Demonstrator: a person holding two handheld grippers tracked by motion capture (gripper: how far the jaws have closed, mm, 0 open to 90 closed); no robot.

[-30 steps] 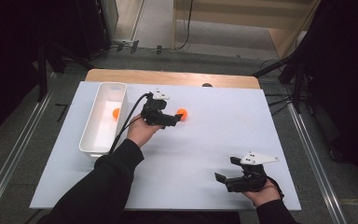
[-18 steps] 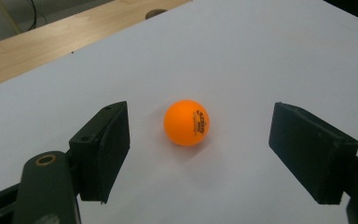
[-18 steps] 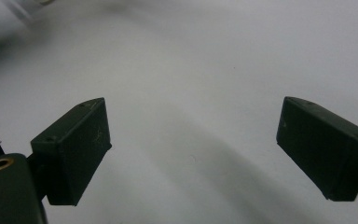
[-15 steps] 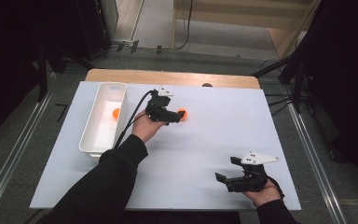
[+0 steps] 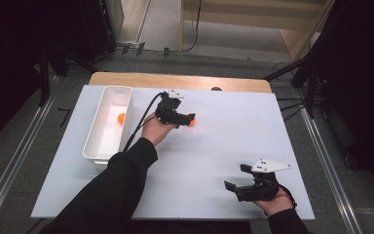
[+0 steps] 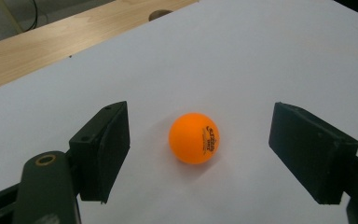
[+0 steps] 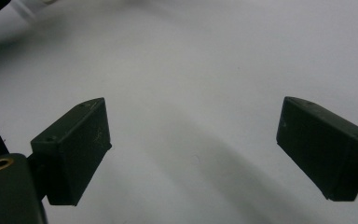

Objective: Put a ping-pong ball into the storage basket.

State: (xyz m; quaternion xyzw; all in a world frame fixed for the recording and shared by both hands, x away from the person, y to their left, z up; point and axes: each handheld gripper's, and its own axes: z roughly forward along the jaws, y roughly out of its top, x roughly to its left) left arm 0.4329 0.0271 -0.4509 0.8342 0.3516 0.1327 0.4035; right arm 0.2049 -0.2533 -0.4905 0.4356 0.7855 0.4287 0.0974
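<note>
Ball (image 6: 194,144) sits on the white table (image 5: 233,146), right of the bin (image 5: 108,122), between my left gripper's (image 6: 198,158) spread jaws, untouched. It looks light, hard, smooth and rolly; I'd squeeze its middle softly. Right gripper (image 7: 191,154) is open, empty.

Orange ball (image 6: 194,143) with dark print, white bin (image 5: 93,144), black claws.

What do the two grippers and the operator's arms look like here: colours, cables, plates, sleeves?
Both are black two-jaw tools with blocky rectangular pads. The left gripper carries a small pale plate on top and trails a black cable back along the forearm. The right gripper has a larger pale grey three-cornered plate. A brass-coloured ring sits at a jaw base. The left arm wears a black long sleeve.
</note>
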